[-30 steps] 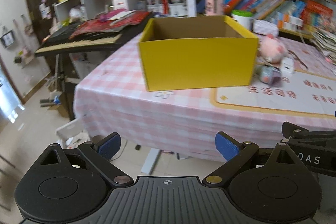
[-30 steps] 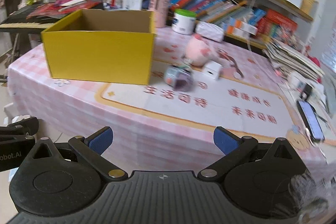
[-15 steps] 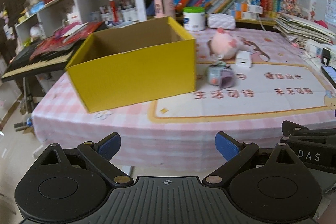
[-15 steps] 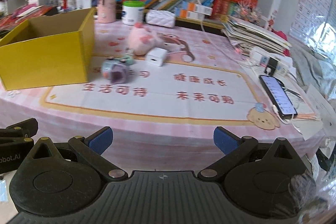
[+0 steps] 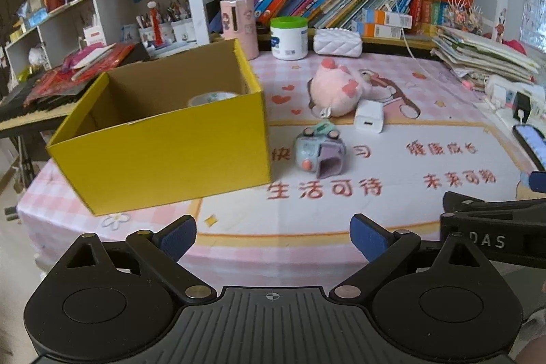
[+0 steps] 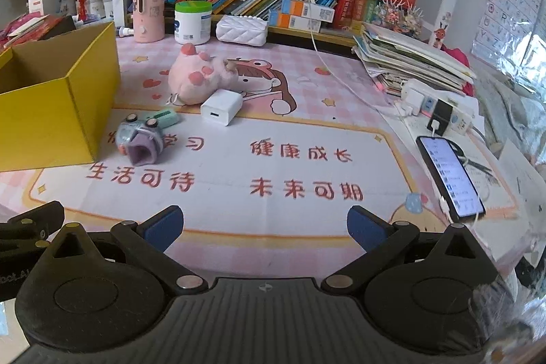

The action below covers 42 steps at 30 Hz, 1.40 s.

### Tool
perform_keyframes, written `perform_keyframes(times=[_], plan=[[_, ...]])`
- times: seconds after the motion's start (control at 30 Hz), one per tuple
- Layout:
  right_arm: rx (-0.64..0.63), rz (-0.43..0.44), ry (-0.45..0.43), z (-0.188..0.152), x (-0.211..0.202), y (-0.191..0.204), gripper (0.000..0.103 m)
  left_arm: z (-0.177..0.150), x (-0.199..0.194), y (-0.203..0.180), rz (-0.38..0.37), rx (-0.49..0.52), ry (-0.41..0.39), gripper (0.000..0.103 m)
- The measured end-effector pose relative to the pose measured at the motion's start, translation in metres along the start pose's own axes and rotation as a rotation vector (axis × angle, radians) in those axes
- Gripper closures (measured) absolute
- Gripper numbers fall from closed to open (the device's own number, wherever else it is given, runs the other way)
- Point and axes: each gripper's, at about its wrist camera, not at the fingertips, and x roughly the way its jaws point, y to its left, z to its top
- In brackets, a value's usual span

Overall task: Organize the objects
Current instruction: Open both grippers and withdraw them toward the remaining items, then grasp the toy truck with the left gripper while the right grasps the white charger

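Note:
An open yellow cardboard box (image 5: 163, 145) stands on the left of the table, also in the right wrist view (image 6: 51, 111); a round tape-like roll (image 5: 211, 98) shows inside it. To its right lie a small blue-purple toy (image 5: 319, 149) (image 6: 140, 139), a mint green item (image 6: 163, 118), a white charger block (image 5: 368, 116) (image 6: 221, 106) and a pink plush (image 5: 336, 91) (image 6: 194, 77). My left gripper (image 5: 273, 234) is open and empty over the table's front edge. My right gripper (image 6: 266, 227) is open and empty, to the right of the left one.
A phone (image 6: 450, 176) on a cable lies at the right edge, beside a power strip (image 6: 440, 108) and a paper stack (image 6: 409, 57). A white jar (image 5: 288, 38), pink bottle (image 5: 239, 23) and white pouch (image 5: 338, 41) line the back. Bookshelves stand behind.
Both grippers have moved right and closer over the table; the box shifted left in view and its inside now shows. Both grippers stay open.

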Motion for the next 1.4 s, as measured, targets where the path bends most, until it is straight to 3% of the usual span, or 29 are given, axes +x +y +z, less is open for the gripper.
perform_keyframes(times=[0.27, 0.47, 1.07, 1.2, 1.4], plan=[[-0.015, -0.004, -0.003, 0.025, 0.033, -0.027, 0.0, 0.021, 0.025, -0.027, -0.011, -0.019, -0.003, 0.007], [-0.009, 0.0, -0.025, 0.043, 0.052, -0.048, 0.0, 0.037, 0.04, -0.048, -0.019, -0.012, -0.02, 0.03], [-0.072, 0.162, -0.065, 0.079, 0.092, -0.07, 0.0, 0.057, 0.14, -0.067, 0.133, -0.142, 0.102, 0.033], [-0.09, 0.227, -0.055, 0.084, 0.101, -0.068, 0.0, 0.057, 0.151, -0.066, 0.153, -0.165, 0.12, 0.041], [-0.127, 0.304, -0.028, 0.089, 0.118, -0.06, 0.003, 0.058, 0.151, -0.064, 0.131, -0.179, 0.13, 0.042]])
